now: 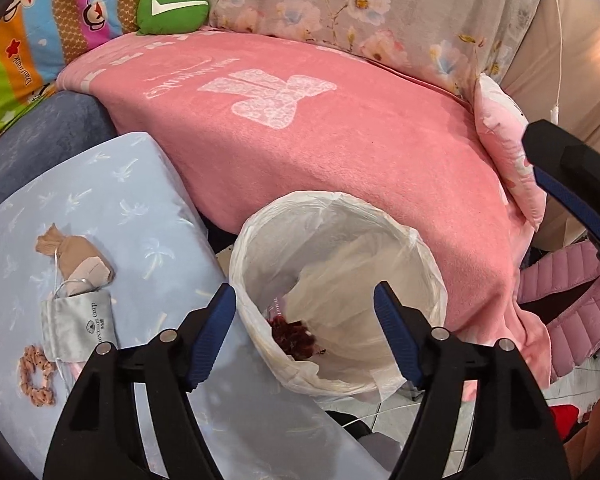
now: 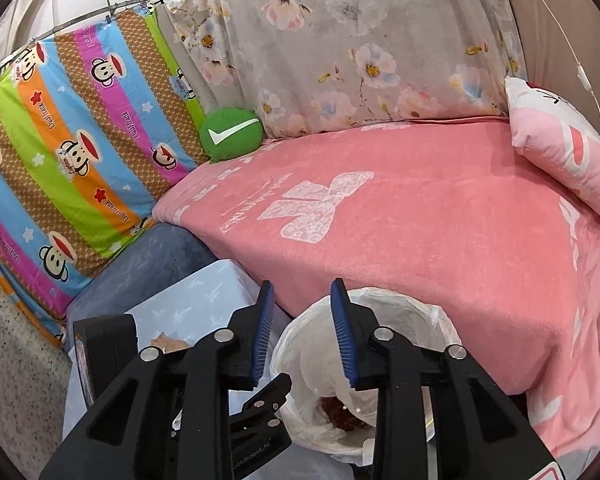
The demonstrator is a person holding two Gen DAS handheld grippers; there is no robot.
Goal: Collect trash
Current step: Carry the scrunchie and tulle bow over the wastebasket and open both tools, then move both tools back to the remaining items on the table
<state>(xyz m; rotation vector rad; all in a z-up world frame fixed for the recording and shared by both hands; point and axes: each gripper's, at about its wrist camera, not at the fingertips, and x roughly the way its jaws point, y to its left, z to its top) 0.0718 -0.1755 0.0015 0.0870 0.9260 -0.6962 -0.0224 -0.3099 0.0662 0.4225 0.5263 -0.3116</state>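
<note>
A bin lined with a white plastic bag [image 1: 340, 240] stands on the floor between the pale blue table [image 1: 140, 208] and the pink-covered sofa; a dark red clump [image 1: 294, 338] lies at its bottom. My left gripper [image 1: 305, 312] is open and empty, right above the bin's near rim. On the table lie a tan crumpled wrapper [image 1: 76, 258], a grey drawstring pouch [image 1: 78, 328] and a pink scrunchie [image 1: 36, 376]. My right gripper [image 2: 302, 314] is open and empty, held above the bin [image 2: 396, 320], higher than the left one; the left gripper [image 2: 260, 408] shows below it.
The pink blanket [image 1: 340, 140] covers the sofa seat behind the bin. A green checkmark cushion [image 1: 172, 8], a striped cartoon cover [image 2: 72, 152], floral fabric [image 2: 360, 40] and a pink pillow [image 2: 568, 156] are behind. A pink padded jacket [image 1: 568, 292] lies right.
</note>
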